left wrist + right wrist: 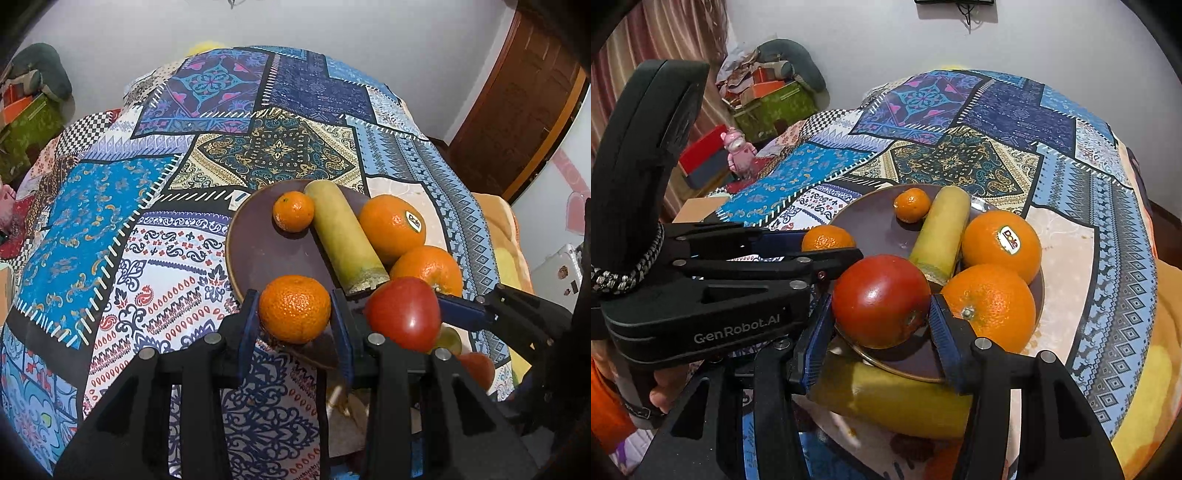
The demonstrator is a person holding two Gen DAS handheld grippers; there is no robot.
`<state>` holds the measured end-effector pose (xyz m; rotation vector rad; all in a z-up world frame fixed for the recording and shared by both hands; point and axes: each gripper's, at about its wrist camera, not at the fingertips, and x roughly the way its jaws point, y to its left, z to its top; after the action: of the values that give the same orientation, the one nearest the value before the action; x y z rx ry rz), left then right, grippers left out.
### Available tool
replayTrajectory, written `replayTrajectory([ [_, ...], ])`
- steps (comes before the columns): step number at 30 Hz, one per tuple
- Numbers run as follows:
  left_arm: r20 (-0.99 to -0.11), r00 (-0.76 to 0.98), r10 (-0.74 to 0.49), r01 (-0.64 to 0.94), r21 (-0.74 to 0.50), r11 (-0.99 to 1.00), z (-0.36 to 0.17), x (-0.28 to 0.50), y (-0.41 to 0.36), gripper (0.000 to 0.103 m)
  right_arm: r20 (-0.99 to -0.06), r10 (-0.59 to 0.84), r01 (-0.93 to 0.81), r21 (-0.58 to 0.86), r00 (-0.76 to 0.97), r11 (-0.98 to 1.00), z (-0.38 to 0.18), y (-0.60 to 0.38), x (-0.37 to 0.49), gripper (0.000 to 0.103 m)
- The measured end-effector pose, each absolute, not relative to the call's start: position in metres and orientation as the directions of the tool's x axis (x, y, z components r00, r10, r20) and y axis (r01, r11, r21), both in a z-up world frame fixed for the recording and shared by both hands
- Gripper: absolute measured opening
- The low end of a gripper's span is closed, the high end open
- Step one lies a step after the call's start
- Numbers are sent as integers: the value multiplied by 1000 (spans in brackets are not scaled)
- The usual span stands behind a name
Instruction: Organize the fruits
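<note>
Fruits are gathered on a dark round plate [258, 254], and each claw carries one more toward it. The left gripper [294, 314] pinches a mandarin [294, 308] between its blue pads, over the plate's near rim; the right gripper [881, 317] pinches a red tomato [881, 306] in the same way, also above the near rim. Just beyond the tomato lie two large oranges [1001, 245] and a pale yellow-green cylindrical fruit [942, 232], with a smaller mandarin [911, 205] farther off. To do the step well, it seems best to lower each fruit until it rests on bare plate before the pads part; the free area lies ahead of the left claw, whereas the right claw's side is crowded, so the tomato may roll against the nearer orange [991, 306] or off the rim. The right wrist view alone shows a banana-like yellow fruit [897, 402] on the patterned cloth [1108, 258] below the plate edge, the left claw's body and part of a hand. The left wrist view alone shows the open plate surface clearly.
</note>
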<state>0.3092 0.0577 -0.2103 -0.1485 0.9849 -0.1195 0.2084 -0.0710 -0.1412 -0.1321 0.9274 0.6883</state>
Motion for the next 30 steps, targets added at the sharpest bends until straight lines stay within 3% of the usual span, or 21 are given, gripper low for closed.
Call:
replayTrajectory([
  [16,-793,588,-159,52,-160,986,-184,289,53,38,-747,487,-589,159,453,792,-114,-92,191,50],
  [23,-772,614,-165,70,-155,985,-159,260,50,39,-724,473,-561,144,502,815,-96,-122,172,56],
  [30,-779,602,-173,85,-152,985,-157,232,41,50,-735,439,-519,139,517,843,-97,-154,157,60],
])
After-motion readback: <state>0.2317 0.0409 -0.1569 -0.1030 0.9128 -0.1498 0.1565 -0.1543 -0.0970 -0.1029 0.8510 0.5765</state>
